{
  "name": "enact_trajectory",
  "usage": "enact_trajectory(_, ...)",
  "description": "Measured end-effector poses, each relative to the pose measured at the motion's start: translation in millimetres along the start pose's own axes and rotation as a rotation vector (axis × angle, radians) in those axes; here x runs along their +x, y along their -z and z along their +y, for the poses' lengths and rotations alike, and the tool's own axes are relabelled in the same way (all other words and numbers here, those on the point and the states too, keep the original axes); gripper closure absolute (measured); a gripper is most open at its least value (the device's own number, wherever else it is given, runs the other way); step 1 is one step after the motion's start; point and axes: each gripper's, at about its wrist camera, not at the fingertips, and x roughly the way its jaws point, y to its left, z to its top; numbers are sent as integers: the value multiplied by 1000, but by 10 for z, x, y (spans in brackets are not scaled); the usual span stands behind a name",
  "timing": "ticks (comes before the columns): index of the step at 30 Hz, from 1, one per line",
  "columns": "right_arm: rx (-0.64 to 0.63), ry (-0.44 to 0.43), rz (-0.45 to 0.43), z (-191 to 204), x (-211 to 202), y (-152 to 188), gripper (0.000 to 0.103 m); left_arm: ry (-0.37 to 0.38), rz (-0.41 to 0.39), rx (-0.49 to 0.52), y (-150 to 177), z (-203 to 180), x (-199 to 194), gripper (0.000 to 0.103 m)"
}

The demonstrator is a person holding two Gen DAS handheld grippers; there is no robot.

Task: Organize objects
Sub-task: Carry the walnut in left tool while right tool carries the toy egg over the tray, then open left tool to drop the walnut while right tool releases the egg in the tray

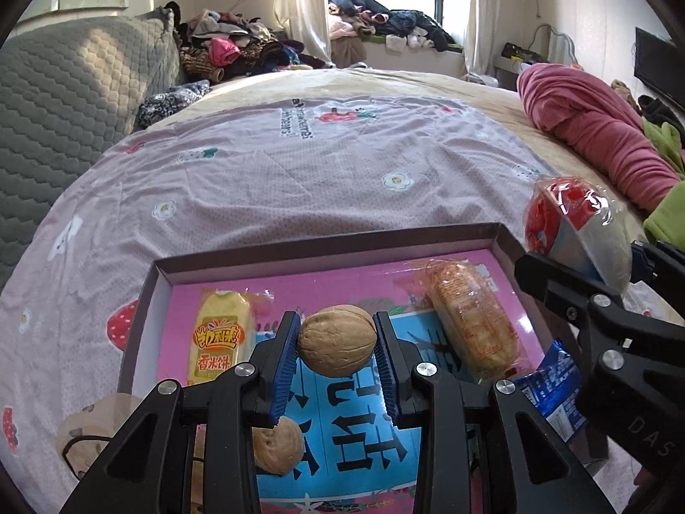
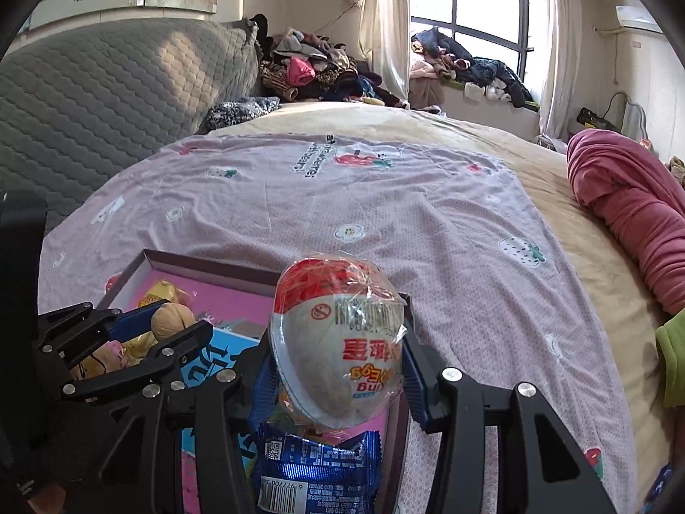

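The task looked well along: the shallow box (image 1: 505, 237) on the bedsheet (image 1: 299, 171) already held a yellow rice-cake packet (image 1: 220, 342) printed 香米饼, an orange-wrapped snack (image 1: 471, 321), a blue packet (image 1: 552, 394) and a loose walnut (image 1: 276, 445). Two items remained above it. The left gripper (image 1: 337, 340) pinched a second walnut (image 1: 337, 340) between its blue pads, and the right gripper (image 2: 338, 368) clasped a wrapped egg-shaped snack (image 2: 338, 342) over the box's right edge, its upside-down label showing a red 蛋; the box floor's large lettering was unreadable.

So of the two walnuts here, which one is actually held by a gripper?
The upper walnut, clamped between the left gripper's blue pads above the box. The other walnut lies loose in the box, lower left.
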Motion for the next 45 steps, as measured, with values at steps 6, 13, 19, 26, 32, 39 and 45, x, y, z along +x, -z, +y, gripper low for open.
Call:
enact_trajectory(6, -11, -4, 21, 19, 65, 23, 53, -2, 15, -5, 38, 24, 60, 68)
enact_trajectory(13, -28, -20, 45, 85, 144, 51, 53, -8, 30, 6, 67, 3, 105, 68)
enact_trajectory(19, -24, -13, 78, 60, 238, 93, 53, 1, 50, 10, 100, 2, 160, 68)
enact_trajectory(26, -13, -3, 103, 8, 318, 136, 53, 3, 61, 28, 129, -38, 193, 68)
enact_trajectory(32, 3, 12, 125, -40, 387, 169, 53, 10, 73, 38, 158, -65, 229, 68)
enact_trajectory(39, 9, 14, 151, -63, 447, 203, 52, 1, 80, 46, 175, -82, 240, 68)
enact_trajectory(45, 20, 0, 155, -75, 451, 205, 52, -7, 113, 52, 192, -86, 267, 68)
